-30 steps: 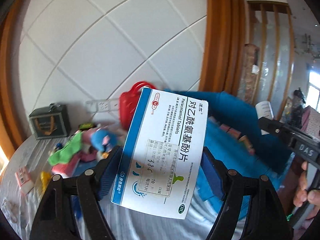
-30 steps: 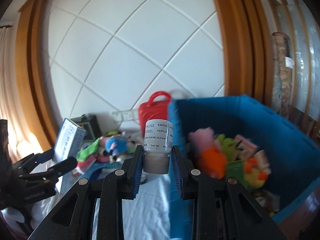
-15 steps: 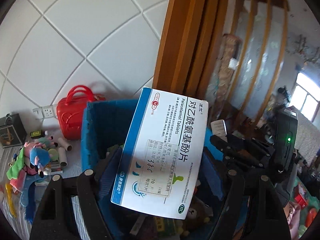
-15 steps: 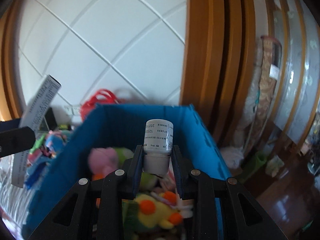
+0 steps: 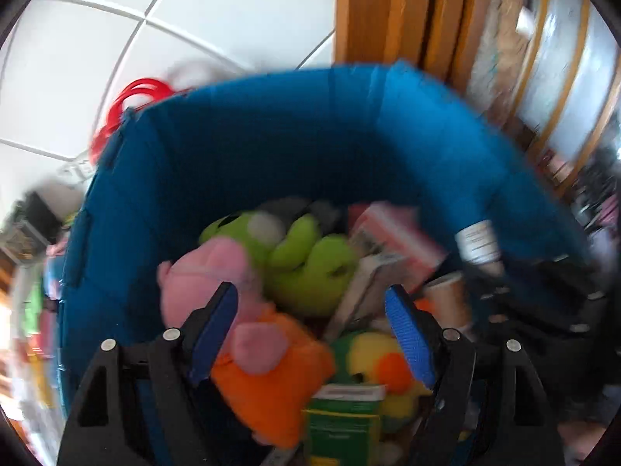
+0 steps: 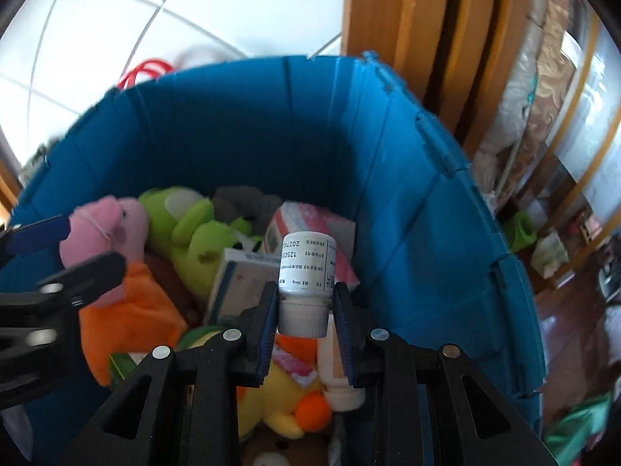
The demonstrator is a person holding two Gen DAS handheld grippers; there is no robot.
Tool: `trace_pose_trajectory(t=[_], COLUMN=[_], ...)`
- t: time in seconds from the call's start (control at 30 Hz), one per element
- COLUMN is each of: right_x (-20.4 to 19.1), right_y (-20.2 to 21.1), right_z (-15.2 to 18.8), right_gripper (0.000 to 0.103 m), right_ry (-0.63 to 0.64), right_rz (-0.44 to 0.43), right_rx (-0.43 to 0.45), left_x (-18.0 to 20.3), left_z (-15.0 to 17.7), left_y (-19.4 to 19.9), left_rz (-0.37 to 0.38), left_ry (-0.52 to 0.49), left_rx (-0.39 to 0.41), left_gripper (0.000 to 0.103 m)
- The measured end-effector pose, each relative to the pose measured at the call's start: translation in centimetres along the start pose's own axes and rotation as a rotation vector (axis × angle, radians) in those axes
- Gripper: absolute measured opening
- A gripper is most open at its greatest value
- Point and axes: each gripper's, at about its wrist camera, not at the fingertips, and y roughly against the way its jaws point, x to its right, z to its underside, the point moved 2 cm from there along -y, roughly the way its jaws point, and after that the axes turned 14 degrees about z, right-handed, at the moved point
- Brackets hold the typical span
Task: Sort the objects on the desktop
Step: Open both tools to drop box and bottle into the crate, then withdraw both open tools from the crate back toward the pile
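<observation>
My left gripper (image 5: 310,306) is open and empty above the blue storage bin (image 5: 271,147). The white and blue medicine box (image 6: 240,287) lies tilted inside the bin among the toys; it also shows in the left wrist view (image 5: 365,287). My right gripper (image 6: 304,306) is shut on a small white medicine bottle (image 6: 306,272), held upside down over the bin (image 6: 388,178). The bottle also shows at the right of the left wrist view (image 5: 477,246). The left gripper appears at the left edge of the right wrist view (image 6: 46,256).
The bin holds a pink plush pig (image 5: 217,275), a green plush frog (image 5: 306,256), an orange plush (image 5: 271,384), a yellow duck (image 6: 287,404), a green box (image 5: 341,423) and a pink box (image 6: 310,225). A red bag (image 5: 132,97) stands behind the bin. Wooden frame at right.
My left gripper has opened and let go of the medicine box, which now lies in the bin. Both grippers have moved lower over the bin. The right still holds the bottle.
</observation>
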Motion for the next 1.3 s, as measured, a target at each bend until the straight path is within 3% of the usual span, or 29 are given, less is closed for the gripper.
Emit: trace_pose_trajectory(t=[0.3, 0.4, 0.47, 0.67, 0.83, 1.03, 1.13, 1.3], right_x=[-0.5, -1.1, -1.4, -1.3, -1.3, -1.9, -2.5, -3.5], right_y=[-0.3, -0.6, -0.5, -0.7, -1.3, -1.6, -1.2, 0.4], right_z=[0.5, 0.4, 0.4, 0.5, 0.7, 1.0, 1.1, 0.9], right_gripper=[0.029, 0.04, 0.053, 0.087, 0.102, 0.102, 0.102, 0.103], right_ry=[0.024, 0.041, 0.056, -0.003, -0.002, 0.01, 0.025, 0.054], right_rz=[-0.016, -0.015, -0.008, 0.031, 0.029, 0.004, -0.02, -0.082], right_rx=[-0.035, -0.045, -0.045, -0.076, -0.114, -0.142, -0.134, -0.09], left_x=[-0.7, -1.5, -1.8, -1.8, -1.8, -1.5, -1.2, -1.6], left_z=[0.7, 1.0, 1.1, 1.1, 1.0, 0.8, 1.1, 2.2], left_y=[-0.3, -1.1, -1.4, -1.1, -0.8, 1.9, 4.5, 12.6], left_rz=[-0.057, -0.025, -0.024, -0.022, -0.025, -0.038, -0.003, 0.002], left_ry=[0.017, 0.063, 0.077, 0.078, 0.075, 0.028, 0.023, -0.033], left_rx=[-0.026, -0.069, -0.083, -0.072, -0.068, 0.014, 0.053, 0.194], left_gripper=[0.078, 0.078, 0.078, 0.078, 0.078, 0.078, 0.078, 0.078])
